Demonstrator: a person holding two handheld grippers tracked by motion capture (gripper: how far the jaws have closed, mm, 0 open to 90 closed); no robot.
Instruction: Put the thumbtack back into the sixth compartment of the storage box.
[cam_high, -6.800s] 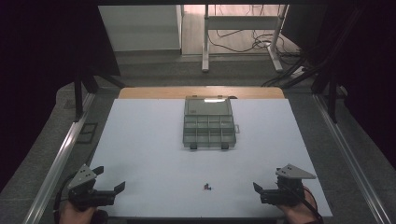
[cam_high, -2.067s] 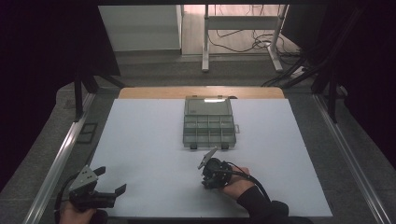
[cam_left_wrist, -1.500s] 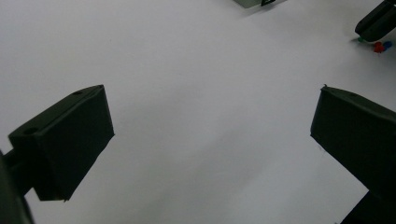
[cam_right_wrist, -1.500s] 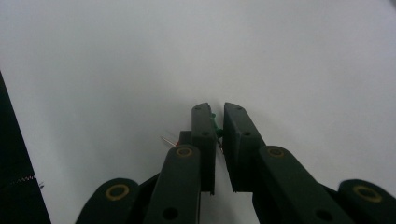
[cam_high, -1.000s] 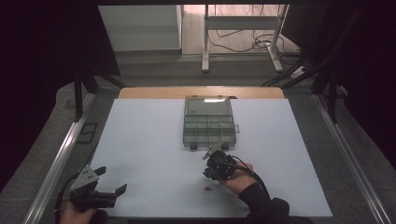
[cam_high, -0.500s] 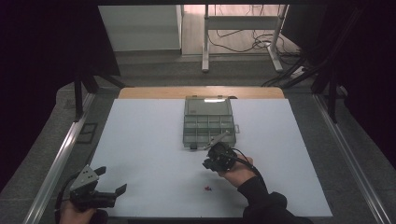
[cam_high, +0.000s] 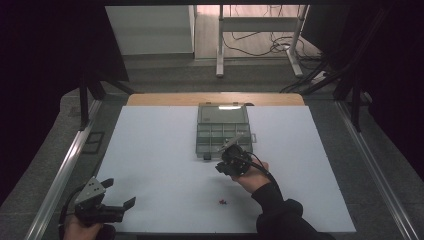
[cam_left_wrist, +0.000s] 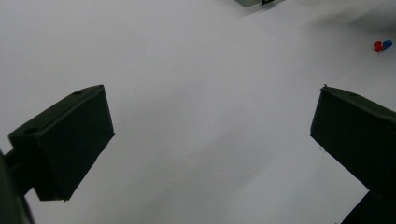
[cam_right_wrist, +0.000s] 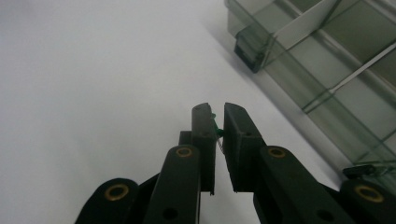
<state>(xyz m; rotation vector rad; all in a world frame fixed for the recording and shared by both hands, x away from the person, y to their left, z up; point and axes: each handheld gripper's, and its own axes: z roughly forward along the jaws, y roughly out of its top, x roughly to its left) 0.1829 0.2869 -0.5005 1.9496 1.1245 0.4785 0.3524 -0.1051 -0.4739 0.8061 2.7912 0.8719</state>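
Note:
My right gripper (cam_high: 223, 166) hovers just off the near edge of the clear compartment box (cam_high: 223, 131) at the table's middle. In the right gripper view its jaws (cam_right_wrist: 217, 112) are shut on a tiny green pin (cam_right_wrist: 215, 126), with the box's divided compartments (cam_right_wrist: 327, 60) close at the right. A red and a blue pin (cam_high: 222, 202) lie together on the white table, nearer than that hand. My left gripper (cam_high: 120, 194) rests at the near left corner, and in its own view (cam_left_wrist: 212, 126) the jaws stand wide apart with nothing between them.
The white table top (cam_high: 160, 150) is bounded by metal rails at left (cam_high: 65, 170) and right (cam_high: 375, 170). A wooden strip (cam_high: 165, 98) runs behind the box. The left gripper view shows the red and blue pins (cam_left_wrist: 382, 45) far off at the upper right.
My right gripper has moved away from the pins near the front edge and up the table to the box's near edge. The left gripper has stayed put.

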